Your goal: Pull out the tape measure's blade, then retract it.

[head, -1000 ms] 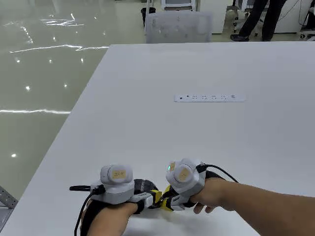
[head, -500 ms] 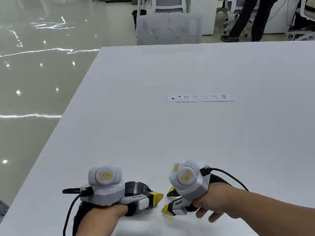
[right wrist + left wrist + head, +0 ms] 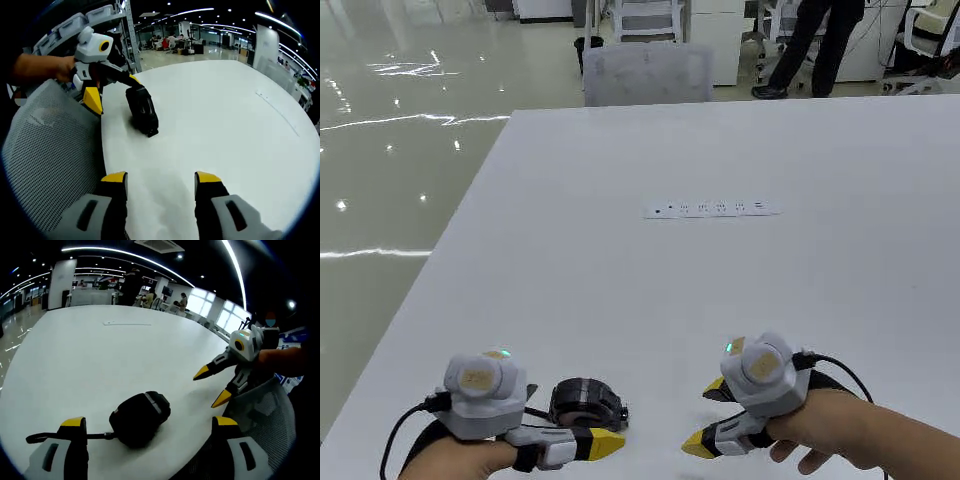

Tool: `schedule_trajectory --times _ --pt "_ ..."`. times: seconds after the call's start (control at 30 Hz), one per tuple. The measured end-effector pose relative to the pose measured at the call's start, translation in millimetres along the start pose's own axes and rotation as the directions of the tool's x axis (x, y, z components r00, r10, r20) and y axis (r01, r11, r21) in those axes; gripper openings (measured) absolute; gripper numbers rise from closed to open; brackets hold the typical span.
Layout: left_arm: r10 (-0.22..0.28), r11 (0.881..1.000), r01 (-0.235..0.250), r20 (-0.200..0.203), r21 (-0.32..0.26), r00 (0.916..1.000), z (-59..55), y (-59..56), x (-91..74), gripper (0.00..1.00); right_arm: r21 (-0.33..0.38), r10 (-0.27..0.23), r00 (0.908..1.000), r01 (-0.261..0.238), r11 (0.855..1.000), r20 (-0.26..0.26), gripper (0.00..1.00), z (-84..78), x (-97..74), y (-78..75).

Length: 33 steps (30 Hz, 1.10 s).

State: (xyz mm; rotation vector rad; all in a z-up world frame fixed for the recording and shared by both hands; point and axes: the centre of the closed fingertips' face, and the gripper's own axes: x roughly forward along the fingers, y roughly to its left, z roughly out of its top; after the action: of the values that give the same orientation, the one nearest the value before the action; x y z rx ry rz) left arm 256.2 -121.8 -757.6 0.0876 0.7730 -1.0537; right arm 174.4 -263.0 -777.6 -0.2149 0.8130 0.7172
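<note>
Two spread tools: left tool (image 3: 150, 422) straddles black rounded tape measure (image 3: 586, 403) near white tabletop's (image 3: 620, 280) front edge; right tool (image 3: 707, 415) empty. A nudge could slide it off.

A grey chair (image 3: 645, 75) stands behind the white table (image 3: 620, 290).

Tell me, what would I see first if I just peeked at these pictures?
Probably the two yellow-tipped tools: the left hand-held gripper and the right hand-held gripper, both open, facing each other at the near edge of the big white table. Between them, nearer the left one, lies a black tape measure, not gripped. Farther out on the table sits a white power strip.
</note>
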Motion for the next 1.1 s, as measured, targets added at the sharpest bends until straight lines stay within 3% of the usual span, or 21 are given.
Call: schedule_trajectory --times 0.13,0.27,0.37,0.47,0.5,0.6,0.67,0.87,0.9,0.93,1.03,1.1 --pt "0.013 1.0 -0.013 0.012 0.007 0.9998 2.7 5.7 -11.1 1.0 0.01 -0.031 0.9994 0.031 0.999 0.011 0.6 -18.7 -21.1 -6.2" --pt "-0.005 1.0 0.003 0.058 0.027 0.9983 11.4 4.4 -21.6 1.0 0.04 -0.064 0.997 0.062 0.997 0.044 0.66 -31.1 -43.7 -14.2" --pt "-0.005 0.995 0.0 0.048 0.102 0.9988 7.0 5.0 -26.2 1.0 0.043 -0.092 0.9927 0.088 0.995 0.079 0.72 -34.5 -61.5 -18.3" --pt "-0.011 0.992 0.002 0.065 0.124 0.9978 4.4 3.9 -32.4 1.0 0.064 -0.135 0.983 0.127 0.99 0.125 0.75 -39.1 -77.8 -26.9" --pt "-0.013 0.989 -0.005 0.118 0.15 0.9929 11.5 2.5 -36.1 1.0 0.07 -0.146 0.9778 0.137 0.988 0.15 0.76 -41.4 -83.9 -30.3" --pt "-0.002 0.992 -0.008 0.081 0.124 0.9967 1.1 7.1 -41.4 1.0 0.11 -0.181 0.9675 0.163 0.98 0.176 0.82 -49.9 -97.6 -40.7" --pt "-0.002 0.994 -0.007 0.088 0.109 0.9961 -0.4 10.3 -46.2 1.0 0.13 -0.198 0.9609 0.175 0.976 0.193 0.84 -53.2 -107.8 -45.5" --pt "-0.005 0.994 -0.01 0.129 0.111 0.9916 0.7 24.4 -65.6 1.0 0.14 -0.27 0.9472 0.247 0.959 0.173 0.88 -79.9 -138.1 -62.7" --pt "-0.001 0.991 -0.016 0.128 0.129 0.9918 -0.9 28.4 -67.2 1.0 0.141 -0.282 0.944 0.26 0.955 0.171 0.89 -83.0 -142.0 -64.6" --pt "0.031 0.984 -0.054 0.14 0.169 0.9897 0.0 36.2 -70.1 1.0 0.145 -0.294 0.939 0.27 0.952 0.179 0.91 -86.5 -146.9 -66.5" --pt "0.041 0.985 -0.064 0.141 0.159 0.9891 -3.4 43.7 -72.6 1.0 0.133 -0.324 0.9271 0.302 0.944 0.189 0.94 -91.9 -156.1 -66.1" --pt "0.048 0.985 -0.072 0.152 0.154 0.9873 -3.5 47.5 -72.6 1.0 0.136 -0.324 0.929 0.302 0.943 0.18 0.95 -96.3 -157.2 -59.7"
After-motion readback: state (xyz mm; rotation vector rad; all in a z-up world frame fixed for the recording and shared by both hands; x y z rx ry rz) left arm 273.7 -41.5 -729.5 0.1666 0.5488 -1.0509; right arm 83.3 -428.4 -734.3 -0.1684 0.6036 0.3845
